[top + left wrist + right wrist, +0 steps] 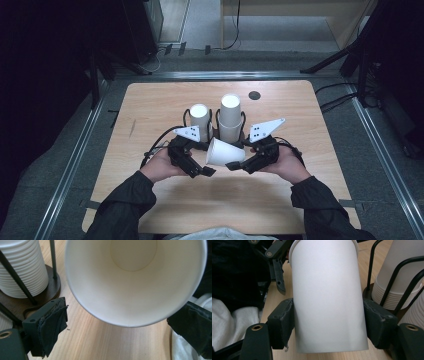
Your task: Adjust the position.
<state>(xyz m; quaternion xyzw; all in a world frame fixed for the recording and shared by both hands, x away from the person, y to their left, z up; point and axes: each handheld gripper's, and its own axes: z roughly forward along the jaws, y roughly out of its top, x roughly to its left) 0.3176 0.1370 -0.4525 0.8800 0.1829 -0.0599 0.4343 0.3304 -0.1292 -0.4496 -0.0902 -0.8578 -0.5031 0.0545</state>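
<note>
Standing just behind, two paper-cup stacks point(230, 117) in wire holders; right gripper point(235, 165) clamping sideways paper cup point(225, 152) (left gripper point(207, 171) agape, untouching).

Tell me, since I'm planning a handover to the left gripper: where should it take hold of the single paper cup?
Probably the rim end. The paper cup lies sideways, its narrow base end clamped by the right gripper, mouth facing the open left gripper. Come from the mouth side, jaws straddling the wall just behind the rim.
</note>
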